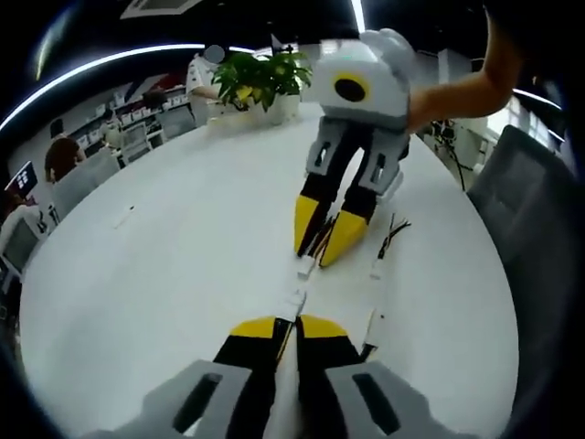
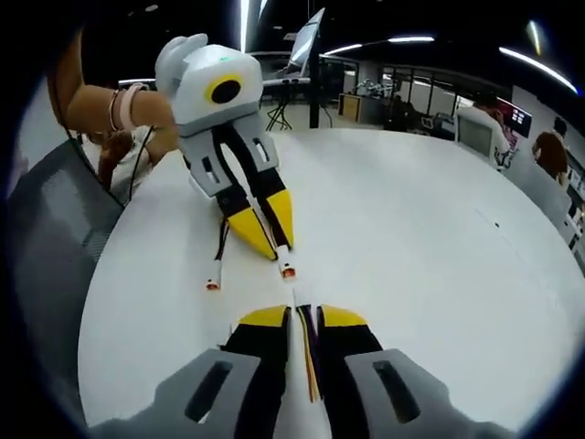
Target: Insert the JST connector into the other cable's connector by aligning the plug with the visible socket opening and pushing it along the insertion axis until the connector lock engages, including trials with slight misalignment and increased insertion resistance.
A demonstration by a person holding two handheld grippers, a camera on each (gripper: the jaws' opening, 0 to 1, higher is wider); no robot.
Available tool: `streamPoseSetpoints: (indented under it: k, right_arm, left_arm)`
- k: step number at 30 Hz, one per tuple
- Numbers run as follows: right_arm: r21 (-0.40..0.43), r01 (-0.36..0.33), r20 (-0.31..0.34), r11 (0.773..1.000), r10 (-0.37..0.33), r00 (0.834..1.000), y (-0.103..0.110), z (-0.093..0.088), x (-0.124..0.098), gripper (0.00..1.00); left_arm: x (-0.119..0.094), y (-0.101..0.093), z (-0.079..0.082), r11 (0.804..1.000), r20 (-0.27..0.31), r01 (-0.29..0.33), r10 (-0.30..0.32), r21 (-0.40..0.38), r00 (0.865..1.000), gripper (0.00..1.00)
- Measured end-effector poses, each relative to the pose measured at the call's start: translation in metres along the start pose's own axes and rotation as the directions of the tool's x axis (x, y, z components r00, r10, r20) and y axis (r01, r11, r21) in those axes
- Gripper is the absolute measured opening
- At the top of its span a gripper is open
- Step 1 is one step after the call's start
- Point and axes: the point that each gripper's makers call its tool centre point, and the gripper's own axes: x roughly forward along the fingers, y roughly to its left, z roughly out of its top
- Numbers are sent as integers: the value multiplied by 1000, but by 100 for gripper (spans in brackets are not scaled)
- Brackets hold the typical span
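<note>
- Task item: two small JST cable ends held just above a white round table [image 1: 164,265], facing each other.
- Left gripper [image 1: 288,325]: jaws nearly closed, pinching a cable whose white connector [image 1: 294,300] sticks out just ahead of the tips. In the right gripper view the same gripper [image 2: 271,240] shows its connector end [image 2: 287,269], white with an orange face.
- Right gripper [image 2: 303,317]: jaws nearly closed on thin coloured wires [image 2: 309,366] that run back between them. In the left gripper view this gripper [image 1: 327,245] holds the mating connector [image 1: 304,267] at its tips.
- The two connector ends sit close, apart by a small gap, roughly on one line; not yet mated as far as I can tell.
- A spare cable [image 1: 377,265] with a white end lies on the table just beside the right gripper.
- Handling judgement: housings light, small, rigid plastic, likely slick; wires soft and floppy, no use for pushing. Grip on or directly behind the housing so the push goes along the axis.
- Risk judgement: slight tilt could jam the plug or bend pins; extra force may slip the housing back through the jaws.
- Potted plant [image 1: 260,78] stands at the far table edge.
</note>
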Motion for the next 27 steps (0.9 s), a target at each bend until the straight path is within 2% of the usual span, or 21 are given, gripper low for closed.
streamPoseSetpoints:
  k: [5, 14, 17, 21, 27]
  right_arm:
    - [-1, -7, -3, 1000, 7, 1000, 0, -1, 2, 5]
    - [10, 0, 11, 1000, 0, 1000, -3, 0, 3, 5]
    - [22, 2, 17, 1000, -2, 1000, -5, 0, 4, 4]
    - [8, 1, 15, 1000, -1, 1000, -5, 0, 4, 4]
    - [-16, 23, 15, 1000, -23, 1000, -7, 0, 2, 4]
  left_arm:
    - [1, 1, 1, 1000, 12, 5, -5, -2, 1000, 2]
    - [0, 0, 2, 1000, 36, 19, -19, 20, 999, 0]
    - [0, 1, 2, 1000, 36, 19, -19, -14, 999, 0]
    - [-1, 1, 2, 1000, 40, 19, -19, -8, 999, 0]
    - [-2, 0, 3, 999, 41, 8, -6, -47, 999, 0]
